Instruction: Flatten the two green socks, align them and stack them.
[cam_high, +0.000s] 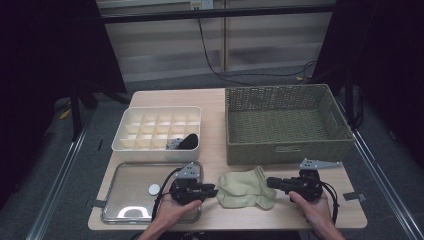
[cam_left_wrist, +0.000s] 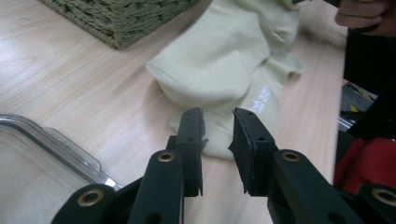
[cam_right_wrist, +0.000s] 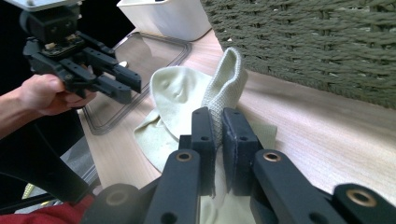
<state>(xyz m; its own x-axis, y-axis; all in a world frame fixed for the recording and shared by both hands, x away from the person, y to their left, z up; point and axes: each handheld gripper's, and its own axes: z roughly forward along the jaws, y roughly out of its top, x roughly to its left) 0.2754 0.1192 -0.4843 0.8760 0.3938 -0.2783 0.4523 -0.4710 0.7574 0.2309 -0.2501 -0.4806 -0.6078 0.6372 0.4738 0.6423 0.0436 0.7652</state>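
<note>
Two hands at the table's near edge, one gripper each. Right gripper (cam_right_wrist: 215, 126) has its jaws pinched on the ribbed cuff of the pale green sock (cam_high: 245, 187), lifting that end. Left gripper (cam_left_wrist: 218, 133) sits parted, nothing gripped, tips just short of the sock. One sock, long axis running left-right along the near edge, cuff toward the wicker basket (cam_high: 285, 150). One divided white organizer (cam_high: 155, 150), one clear tray (cam_high: 130, 172).

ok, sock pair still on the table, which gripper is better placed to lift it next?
Right, probably. The right gripper is already shut on a fold of the pale green socks, pulling it up off the table. The left gripper has its jaws apart, just short of the fabric, gripping nothing.
</note>
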